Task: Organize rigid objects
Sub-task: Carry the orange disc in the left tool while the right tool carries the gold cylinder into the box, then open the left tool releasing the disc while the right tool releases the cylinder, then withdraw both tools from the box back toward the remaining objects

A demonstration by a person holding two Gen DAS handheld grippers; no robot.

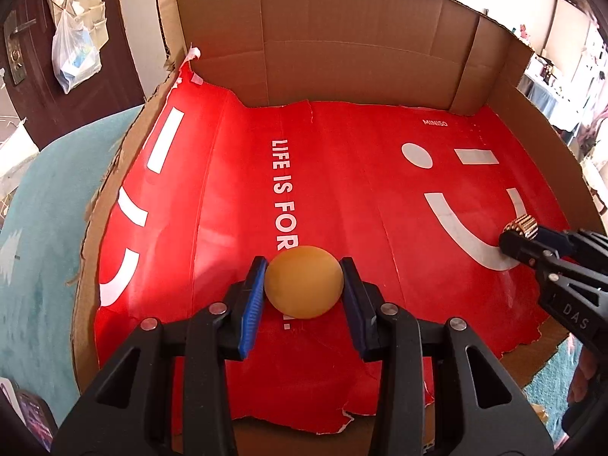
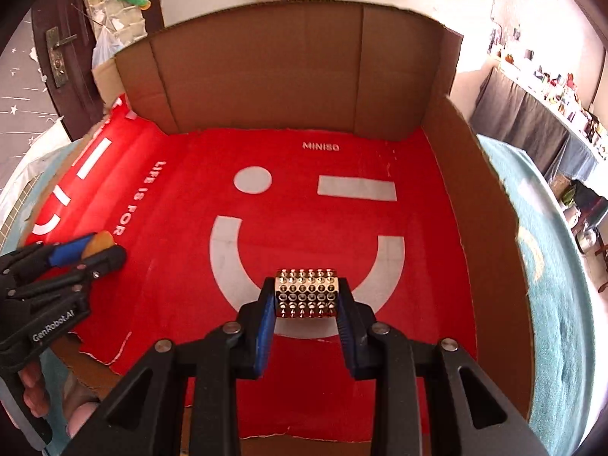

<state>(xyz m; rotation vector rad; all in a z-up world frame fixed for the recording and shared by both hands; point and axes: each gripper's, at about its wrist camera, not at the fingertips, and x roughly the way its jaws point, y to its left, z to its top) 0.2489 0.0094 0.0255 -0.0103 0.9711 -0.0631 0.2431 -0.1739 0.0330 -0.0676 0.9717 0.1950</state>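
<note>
Both grippers are loaded rn. Left gripper [image 1: 304,285] is clamped on the ball [image 1: 304,282], pads on its two sides, low over the red sheet [image 1: 342,174] inside the box [image 1: 342,38], around the middle near the front edge. Right gripper [image 2: 307,296] is closed on the roller [image 2: 307,293] (gold, studded w/ little spikes), blue pads on its flat ends, over the white smile print toward the box's right side.

Handling, imo: ball looks smooth and light, prob rigid, so it could squirt out if squeezed off-center; grab across the widest part like it is now. Roller looks like metal, heavier, spikes give bite but could scratch the pads, so the flat ends are the spot to take.

Count: 1 ball, 1 roller, 1 box, 1 sheet, 2 grippers. Nothing else loose in the box afaict.
</note>
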